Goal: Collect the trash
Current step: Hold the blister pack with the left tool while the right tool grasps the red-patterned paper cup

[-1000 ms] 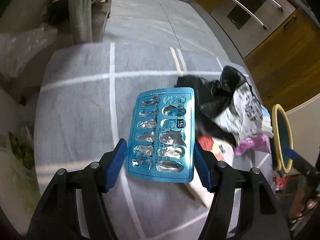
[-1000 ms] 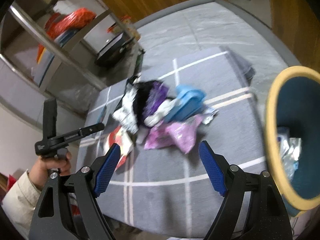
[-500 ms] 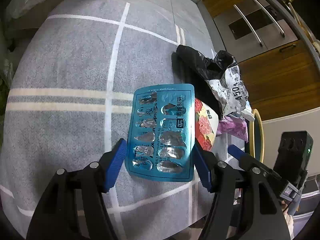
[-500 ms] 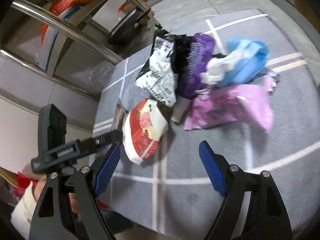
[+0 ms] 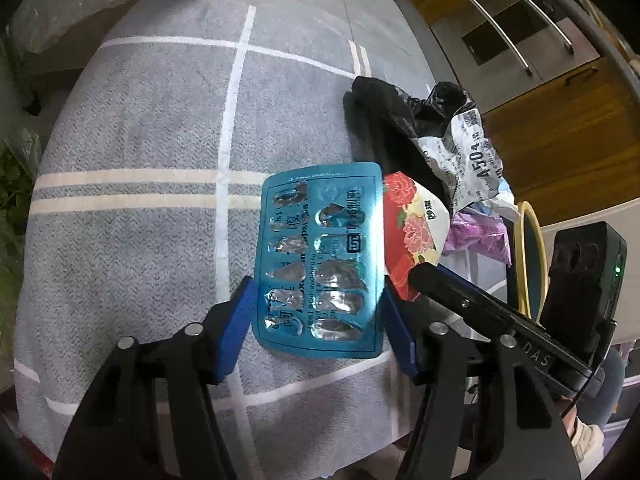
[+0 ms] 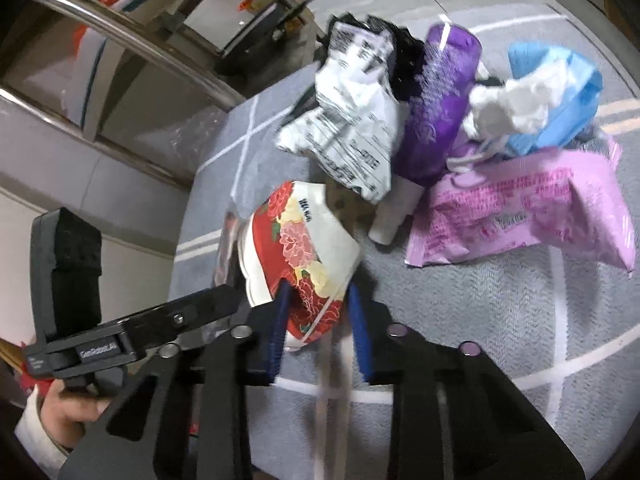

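From the left wrist camera I see my left tool (image 5: 318, 312) clamped on the lower part of a teal blister pack (image 5: 320, 256), a blue pad on each long edge; its jaws have just been closing in on it. The pack is raised over the grey, white-lined cloth of the worktop (image 5: 140, 160). Just right of it, toward the worktop's right edge, lies the red floral packet (image 5: 412, 220), and behind that a black bag (image 5: 400, 108) with a crumpled printed wrapper (image 5: 472, 152). My right tool's black body reaches in at the right edge of the view.

From the right wrist camera, my right tool (image 6: 318, 316) has just been closing, and its narrow jaws now grip the near end of the red floral packet (image 6: 304, 248). Farther back sit the printed wrapper (image 6: 348, 128), a purple bottle (image 6: 440, 112), a pink pouch (image 6: 520, 208) and a blue-and-white bundle (image 6: 552, 92), all heaped together.
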A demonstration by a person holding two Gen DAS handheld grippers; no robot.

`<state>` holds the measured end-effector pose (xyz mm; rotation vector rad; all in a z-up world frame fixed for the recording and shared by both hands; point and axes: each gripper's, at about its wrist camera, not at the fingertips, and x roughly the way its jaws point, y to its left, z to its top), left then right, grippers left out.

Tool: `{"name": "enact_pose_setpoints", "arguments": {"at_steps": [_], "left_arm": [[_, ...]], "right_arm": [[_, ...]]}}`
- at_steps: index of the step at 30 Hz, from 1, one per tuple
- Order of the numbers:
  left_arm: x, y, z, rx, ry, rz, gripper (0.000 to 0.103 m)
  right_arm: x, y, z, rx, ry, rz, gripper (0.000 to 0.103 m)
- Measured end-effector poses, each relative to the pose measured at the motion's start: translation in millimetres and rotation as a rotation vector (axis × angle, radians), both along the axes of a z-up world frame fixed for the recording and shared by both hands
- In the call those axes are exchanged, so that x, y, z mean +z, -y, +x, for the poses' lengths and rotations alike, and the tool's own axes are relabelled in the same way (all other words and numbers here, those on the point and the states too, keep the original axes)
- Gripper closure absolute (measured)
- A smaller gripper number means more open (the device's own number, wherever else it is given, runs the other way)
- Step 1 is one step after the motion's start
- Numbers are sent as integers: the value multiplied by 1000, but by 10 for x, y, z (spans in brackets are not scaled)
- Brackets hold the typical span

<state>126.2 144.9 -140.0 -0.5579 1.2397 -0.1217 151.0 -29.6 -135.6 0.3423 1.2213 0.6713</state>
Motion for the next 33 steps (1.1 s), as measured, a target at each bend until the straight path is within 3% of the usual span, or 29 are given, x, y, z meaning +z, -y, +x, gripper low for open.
{"name": "enact_pose_setpoints", "arguments": {"at_steps": [9,15,20,26,33], "left_arm": [[238,22,-36,32,5,66,72],[407,2,-129,59,15,158,90],[388,-126,-232,76,-19,259,93],[271,-285,-344,84,-13,225,93],[320,-126,-314,57,-7,193,95]], "right_arm": [[200,190,-93,13,52,-10,86],[311,351,-161,15,76,-13,87],[394,441,-226,22,98,-13,89],[532,579,-302,32,130,-12,91],[698,757,-367,30,176,-9,95]]}}
